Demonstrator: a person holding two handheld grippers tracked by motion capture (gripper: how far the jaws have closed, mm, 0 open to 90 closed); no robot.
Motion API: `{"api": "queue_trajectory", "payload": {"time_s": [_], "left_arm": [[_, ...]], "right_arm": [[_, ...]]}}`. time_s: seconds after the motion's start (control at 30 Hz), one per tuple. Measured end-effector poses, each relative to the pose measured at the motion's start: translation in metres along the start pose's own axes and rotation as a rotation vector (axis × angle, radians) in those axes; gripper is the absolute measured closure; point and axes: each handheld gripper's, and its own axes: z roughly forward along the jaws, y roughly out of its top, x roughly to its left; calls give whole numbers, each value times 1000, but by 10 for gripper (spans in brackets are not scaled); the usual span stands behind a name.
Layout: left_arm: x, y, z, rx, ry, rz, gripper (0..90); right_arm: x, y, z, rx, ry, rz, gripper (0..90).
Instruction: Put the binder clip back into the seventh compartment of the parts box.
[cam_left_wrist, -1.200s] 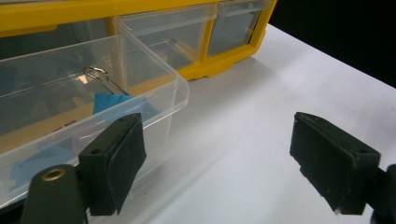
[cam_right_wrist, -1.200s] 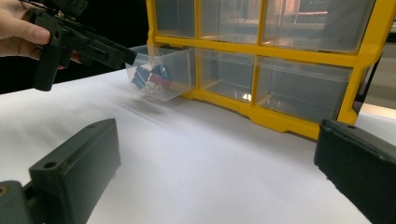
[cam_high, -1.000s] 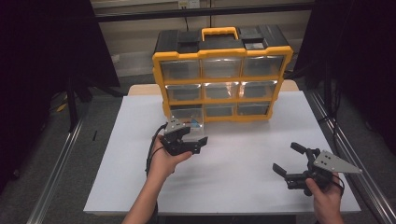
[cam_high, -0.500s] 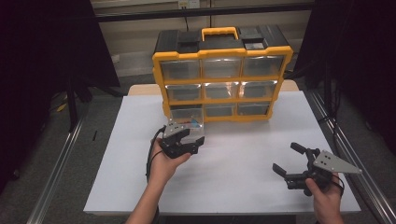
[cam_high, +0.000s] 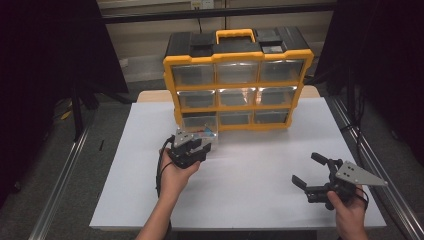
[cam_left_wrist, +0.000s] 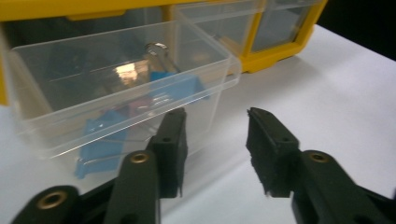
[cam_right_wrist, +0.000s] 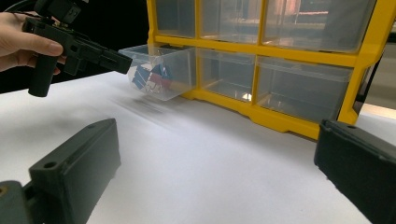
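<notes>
At the white counter (cam_high: 250, 165), the left tool (cam_left_wrist: 215, 140), jaws just narrowing, faces the pulled-out clear plastic drawer (cam_left_wrist: 121, 88) of blue clips, bottom left in the yellow organizer (cam_high: 239, 80); the right tool (cam_high: 311, 172) hovers wide open.

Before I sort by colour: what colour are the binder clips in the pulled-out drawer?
Mostly blue binder clips, seen best in the left gripper view.
</notes>
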Motion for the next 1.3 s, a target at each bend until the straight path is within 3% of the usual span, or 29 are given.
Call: {"api": "queue_trajectory", "payload": {"time_s": [0.43,0.8,1.3], "left_arm": [[3,2,3,1,43,-12,767],[7,3,5,-5,42,-32,876],[10,7,2,-22,64,-49,900]], "right_arm": [[0,0,1,-6,-5,7,0],[-1,0,0,-4,-6,4,0],[0,0,2,-5,-2,12,0]]}}
